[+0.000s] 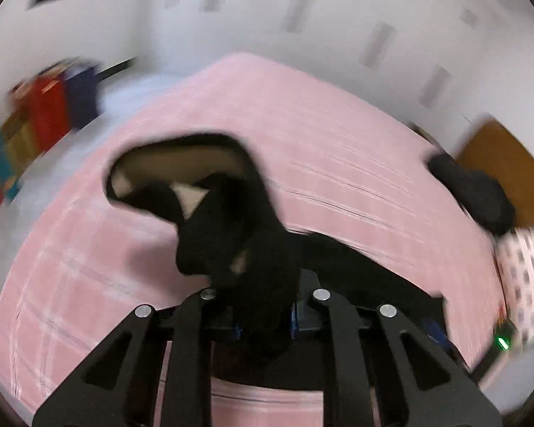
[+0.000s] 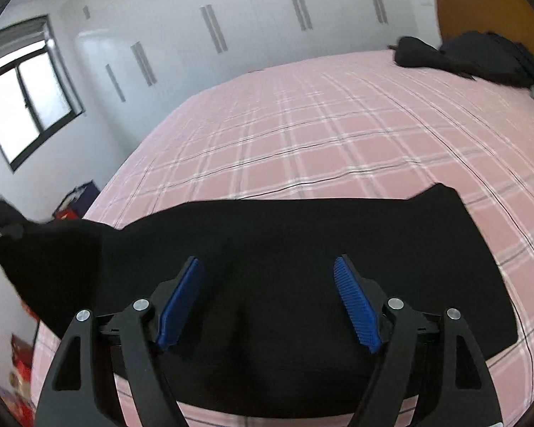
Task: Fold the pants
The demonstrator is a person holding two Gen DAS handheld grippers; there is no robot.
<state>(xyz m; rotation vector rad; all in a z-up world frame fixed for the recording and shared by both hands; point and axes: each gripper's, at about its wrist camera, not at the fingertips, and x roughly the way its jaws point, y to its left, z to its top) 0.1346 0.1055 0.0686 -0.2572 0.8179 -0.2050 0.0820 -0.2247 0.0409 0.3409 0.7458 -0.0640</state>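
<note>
A: Where are the pants [image 2: 302, 284] right now?

B: Mostly flat on the pink bed [image 2: 338, 135], a wide black band across the lower half of the right view. One end is lifted: the left gripper [image 1: 263, 306] is clamped on a bunch of black cloth at the bottom centre of its frame, and an open loop of fabric, waistband or leg opening, I can't tell which, hangs in mid-frame above it.

A: And the right gripper [image 2: 270, 299]?

B: Jaws spread wide, blue pads [image 2: 356, 306] well apart, holding nothing. It sits over the flat part at the lower centre; whether it touches the cloth I can't tell.

A: So what makes this step go well?

B: I'd judge the left is carrying its end over for a fold. That view is blurred, so the move looks fast; slower would let the cloth drape instead of twisting. The held bunch looks crumpled, so it likely needs a shake or a pull taut before it is laid.

A: Any use for the right?

B: Pin the flat part so it doesn't drag along, then match edge to edge. Keep clear of the other dark clothes [image 2: 480, 57] by the headboard [image 2: 480, 7] at the upper right.
</note>
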